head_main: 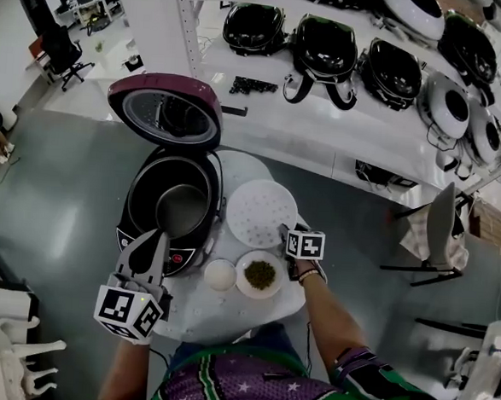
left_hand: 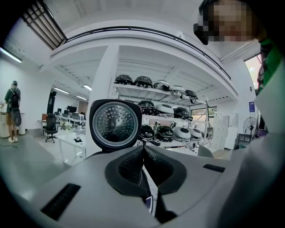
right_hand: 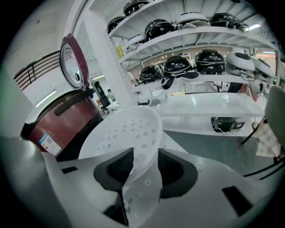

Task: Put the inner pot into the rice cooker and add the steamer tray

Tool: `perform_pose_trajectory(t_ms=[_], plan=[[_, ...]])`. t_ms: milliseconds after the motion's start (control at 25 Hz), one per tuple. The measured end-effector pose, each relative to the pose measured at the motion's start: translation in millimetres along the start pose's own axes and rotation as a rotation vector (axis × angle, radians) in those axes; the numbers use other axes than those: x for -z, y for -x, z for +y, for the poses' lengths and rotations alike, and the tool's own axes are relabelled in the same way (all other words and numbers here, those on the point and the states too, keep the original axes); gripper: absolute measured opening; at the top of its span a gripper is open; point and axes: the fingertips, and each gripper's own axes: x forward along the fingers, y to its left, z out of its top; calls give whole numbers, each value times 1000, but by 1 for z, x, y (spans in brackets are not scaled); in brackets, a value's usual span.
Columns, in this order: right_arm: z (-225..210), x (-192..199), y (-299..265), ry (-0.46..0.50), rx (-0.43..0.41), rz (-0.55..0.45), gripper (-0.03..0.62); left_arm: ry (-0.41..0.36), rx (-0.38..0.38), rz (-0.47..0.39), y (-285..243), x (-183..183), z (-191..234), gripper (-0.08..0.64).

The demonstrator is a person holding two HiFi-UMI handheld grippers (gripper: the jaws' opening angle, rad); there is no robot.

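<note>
The dark red rice cooker [head_main: 137,230] stands open on the small white table, lid [head_main: 165,110] raised, with the metal inner pot [head_main: 180,205] sitting inside it. To its right the white perforated steamer tray [head_main: 261,213] lies flat on the table. My right gripper [head_main: 284,232] is at the tray's near right edge. In the right gripper view the tray [right_hand: 129,133] has its rim between the open jaws of the right gripper [right_hand: 144,167], and the right pad stands off it. My left gripper [head_main: 155,236] is shut and empty at the cooker's front; its own view faces the lid [left_hand: 115,124].
A white bowl [head_main: 220,275] and a bowl of green beans [head_main: 260,274] sit on the table [head_main: 225,314] just in front of the tray. Shelves [head_main: 342,116] with several other cookers stand behind. A chair [head_main: 432,229] is at the right.
</note>
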Motion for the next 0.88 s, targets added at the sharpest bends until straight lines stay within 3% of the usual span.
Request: perform_pose_trajectory(t_ms=[320,680,880], plan=[[-16,-9,-1,-139,86,-31,37,-3,0,4,1,1,3,21],[-25,-19,4,-236,113,-83,8,-3,-13,1,13,2,11,21],[-27,-21,11,-242,120,-93,8,-9,-31,-9,23,-1,17,21]])
